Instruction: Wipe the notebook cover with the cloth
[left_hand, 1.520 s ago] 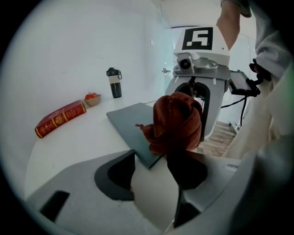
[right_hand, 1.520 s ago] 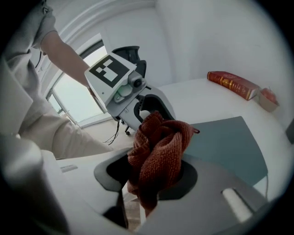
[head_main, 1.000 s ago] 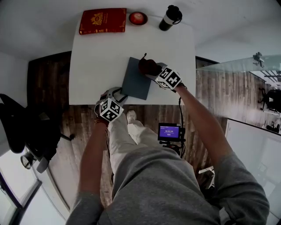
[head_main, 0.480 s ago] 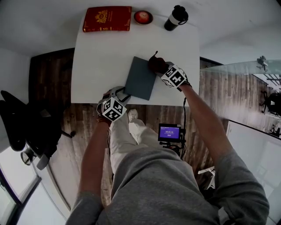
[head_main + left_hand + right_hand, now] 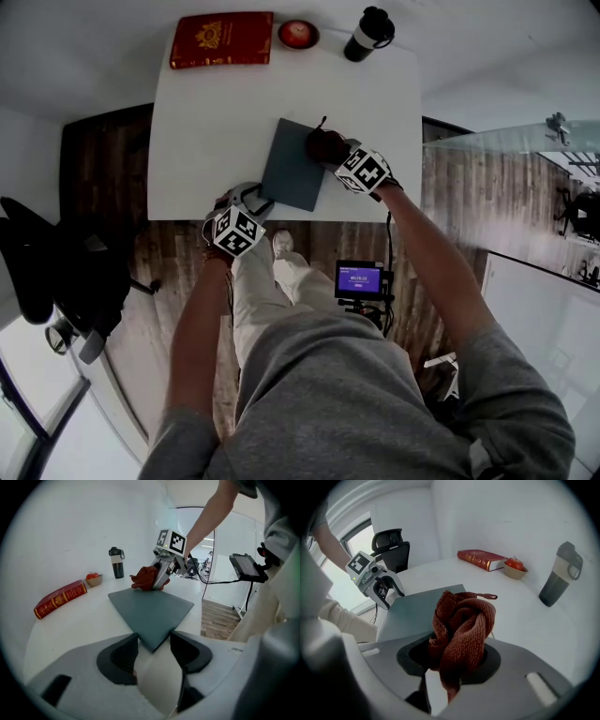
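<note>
A dark grey notebook (image 5: 295,164) lies flat on the white table (image 5: 206,122), near its front edge. My right gripper (image 5: 330,155) is shut on a crumpled rust-red cloth (image 5: 461,620), which rests on the notebook's right edge (image 5: 144,578). My left gripper (image 5: 253,199) sits at the table's front edge. Its jaws stand apart on either side of the notebook's near corner (image 5: 152,641), without closing on it. In the right gripper view the notebook (image 5: 417,609) stretches away behind the cloth toward the left gripper (image 5: 386,592).
A red book (image 5: 221,39), a small bowl holding a red fruit (image 5: 298,35) and a dark tumbler (image 5: 367,35) line the table's far edge. A black office chair (image 5: 56,272) stands left on the wooden floor. A small monitor on a stand (image 5: 359,279) is below the table.
The right gripper has shifted the cloth slightly along the notebook's right side. The left gripper has stayed at the near corner.
</note>
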`<state>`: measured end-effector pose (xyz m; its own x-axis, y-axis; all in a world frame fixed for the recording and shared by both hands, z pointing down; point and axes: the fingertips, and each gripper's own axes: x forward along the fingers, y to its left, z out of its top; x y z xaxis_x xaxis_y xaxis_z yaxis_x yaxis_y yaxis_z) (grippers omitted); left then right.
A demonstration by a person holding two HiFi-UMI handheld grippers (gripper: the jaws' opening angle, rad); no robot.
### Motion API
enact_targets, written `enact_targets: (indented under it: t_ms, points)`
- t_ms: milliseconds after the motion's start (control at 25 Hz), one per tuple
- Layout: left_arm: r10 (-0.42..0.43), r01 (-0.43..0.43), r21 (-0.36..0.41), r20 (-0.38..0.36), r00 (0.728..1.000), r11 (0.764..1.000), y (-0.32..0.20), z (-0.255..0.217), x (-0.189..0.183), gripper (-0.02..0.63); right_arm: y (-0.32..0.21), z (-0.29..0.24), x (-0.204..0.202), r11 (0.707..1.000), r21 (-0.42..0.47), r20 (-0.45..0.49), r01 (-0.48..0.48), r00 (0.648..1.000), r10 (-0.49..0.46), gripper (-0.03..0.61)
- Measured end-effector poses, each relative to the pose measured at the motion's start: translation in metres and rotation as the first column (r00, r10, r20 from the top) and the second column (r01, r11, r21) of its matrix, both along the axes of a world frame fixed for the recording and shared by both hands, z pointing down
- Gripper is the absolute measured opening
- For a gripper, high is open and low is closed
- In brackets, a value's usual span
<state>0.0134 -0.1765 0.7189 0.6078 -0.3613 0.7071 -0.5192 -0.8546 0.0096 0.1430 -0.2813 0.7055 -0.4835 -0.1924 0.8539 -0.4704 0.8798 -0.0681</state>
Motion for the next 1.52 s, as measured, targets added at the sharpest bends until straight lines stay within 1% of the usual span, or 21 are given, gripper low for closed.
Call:
enact_targets:
  t_ms: [160,400,960,1320,1440,1520]
  points:
    - [-0.002,0.002,-0.006,0.0,1.0,1.0,0.0,0.0,0.0,0.229,0.012,0.0,-0.003,1.0,-0.003,0.019,0.003,1.0,-0.003,0.15]
    - [-0.004,0.004,-0.002,-0.001,1.0,1.0,0.0,0.001,0.0,0.229,0.035,0.0,-0.012,1.0,-0.006,0.037,0.026,0.999,-0.026,0.15]
    - [-0.021,0.021,-0.019,-0.001,1.0,1.0,-0.001,0.001,-0.002,0.236,0.088,-0.001,-0.025,0.995,-0.034,0.071,0.089,0.994,-0.087,0.15]
    - [-0.023,0.023,-0.024,-0.003,1.0,0.999,-0.002,0.002,-0.001,0.236,0.111,0.001,-0.035,0.992,-0.045,0.088,0.121,0.989,-0.117,0.15]
    - [-0.027,0.027,-0.025,0.003,1.0,0.999,-0.002,0.003,-0.005,0.238,0.12,0.002,-0.044,0.988,-0.05,0.11,0.145,0.984,-0.139,0.15]
    - [-0.026,0.026,-0.025,0.0,1.0,0.999,-0.002,0.002,-0.003,0.236,0.127,0.001,-0.043,0.985,-0.064,0.1,0.16,0.983,-0.153,0.15]
